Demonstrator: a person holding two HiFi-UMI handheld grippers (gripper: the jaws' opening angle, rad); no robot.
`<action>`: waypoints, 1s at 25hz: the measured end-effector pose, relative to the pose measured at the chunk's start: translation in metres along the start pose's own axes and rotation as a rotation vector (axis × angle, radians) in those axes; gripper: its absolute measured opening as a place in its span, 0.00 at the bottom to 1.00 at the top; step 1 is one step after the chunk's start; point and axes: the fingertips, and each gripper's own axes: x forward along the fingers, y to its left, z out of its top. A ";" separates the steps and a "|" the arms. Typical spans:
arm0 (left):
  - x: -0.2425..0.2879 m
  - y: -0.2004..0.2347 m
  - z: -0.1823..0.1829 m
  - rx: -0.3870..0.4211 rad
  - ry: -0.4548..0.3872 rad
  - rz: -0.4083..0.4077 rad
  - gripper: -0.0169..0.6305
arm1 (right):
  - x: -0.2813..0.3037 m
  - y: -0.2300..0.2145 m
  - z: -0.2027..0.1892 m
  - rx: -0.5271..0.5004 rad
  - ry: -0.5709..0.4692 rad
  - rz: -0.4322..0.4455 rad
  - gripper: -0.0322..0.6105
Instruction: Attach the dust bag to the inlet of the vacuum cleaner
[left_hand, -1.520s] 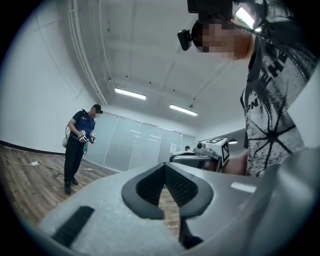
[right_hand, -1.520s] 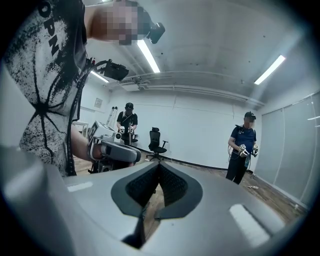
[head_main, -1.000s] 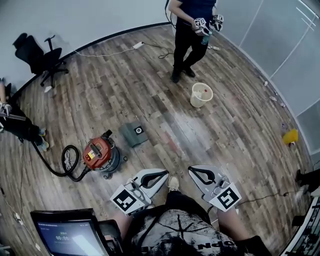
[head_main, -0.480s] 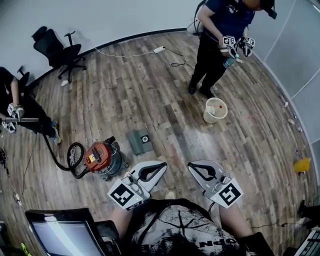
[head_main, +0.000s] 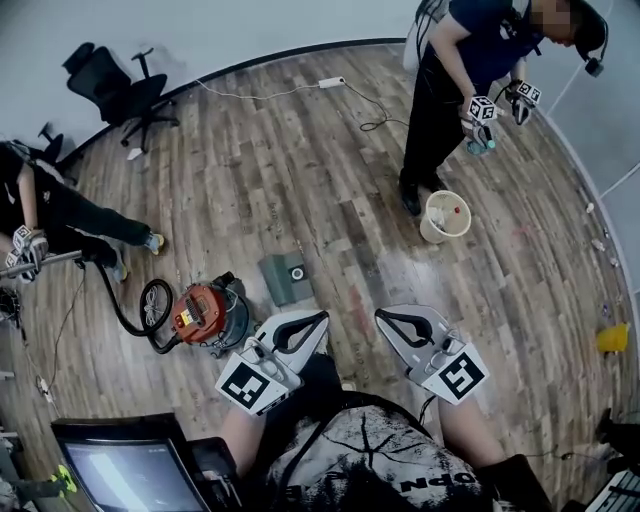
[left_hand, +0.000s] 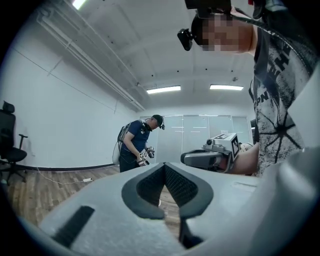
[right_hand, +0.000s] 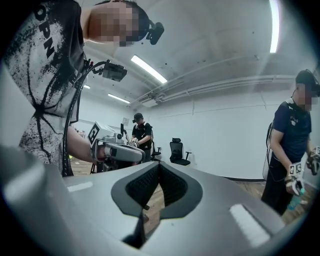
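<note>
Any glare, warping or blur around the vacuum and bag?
Head view: heavy fisheye bowing, a pale glare patch on the floor right of the bag, vacuum and bag sharp. Left gripper view: dark corners, ceiling lights bright but contained. Right gripper view: dark corners too, one light strip glaring.

Wood-plank floor, pale wall along far side. Black office chair far left, by wall. White power strip with cable, far centre, on floor. Person in dark blue top standing far right, backpack on, marker-cube tools in both hands. Cream bucket just beside that person's feet, small red item inside. Second person low at left edge, dark clothes. Lit monitor near left. Yellow object on floor, right edge.
</note>
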 end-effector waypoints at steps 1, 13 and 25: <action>0.002 0.010 -0.003 0.000 -0.001 -0.003 0.03 | 0.009 -0.005 -0.003 -0.003 0.003 -0.004 0.06; 0.058 0.174 0.023 0.035 -0.072 -0.079 0.03 | 0.148 -0.114 -0.009 -0.017 0.003 -0.009 0.06; 0.045 0.288 0.014 0.000 -0.075 0.040 0.03 | 0.250 -0.161 -0.036 -0.018 0.069 0.086 0.06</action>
